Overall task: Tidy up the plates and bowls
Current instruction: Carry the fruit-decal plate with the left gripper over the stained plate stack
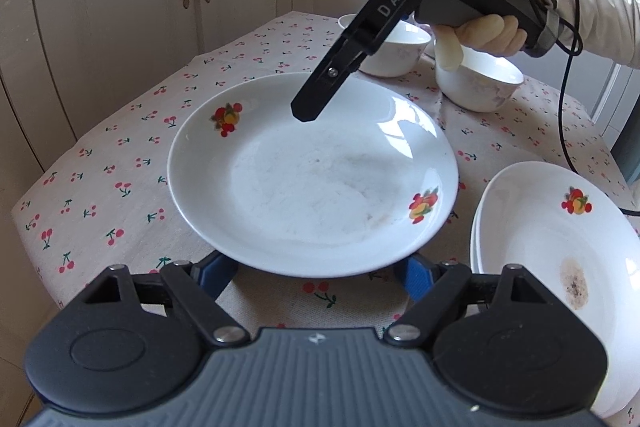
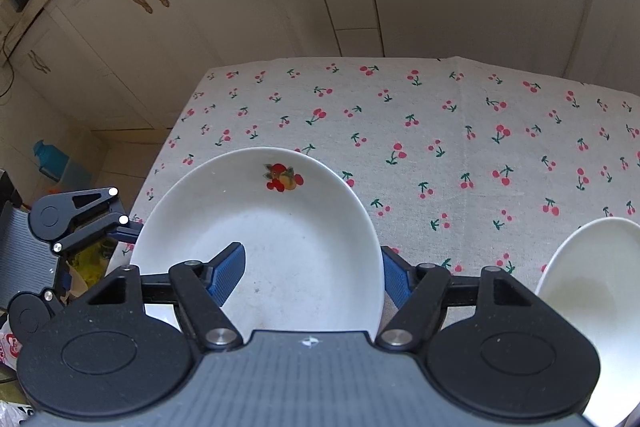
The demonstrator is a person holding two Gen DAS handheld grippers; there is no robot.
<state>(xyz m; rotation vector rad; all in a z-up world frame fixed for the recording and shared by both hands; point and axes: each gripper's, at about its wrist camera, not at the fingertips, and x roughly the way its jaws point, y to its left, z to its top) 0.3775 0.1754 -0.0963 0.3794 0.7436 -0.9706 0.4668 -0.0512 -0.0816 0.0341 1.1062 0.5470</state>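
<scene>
On the counter (image 1: pixel 120 155), which has a cloth with red cherries, sits a big white plate (image 1: pixel 312 175) with little fruit pictures on it. It is in the middle, close to the front edge.

The left hand-held gripper (image 1: pixel 314 269) is at the near edge of the plate. Its two blue fingers (image 1: pixel 216 273) are wide apart and poke under the rim. They do not pinch anything.

The right hand-held gripper (image 2: pixel 312 255) comes down from the other side, held by a gloved hand (image 1: pixel 480 31). It is open too. One finger is over the inside of the plate and the other is outside the rim, but they do not squeeze it.

A stack of plates (image 1: pixel 560 247) is just beside it on the right. Two white bowls (image 1: pixel 476 87) sit farther back.
</scene>
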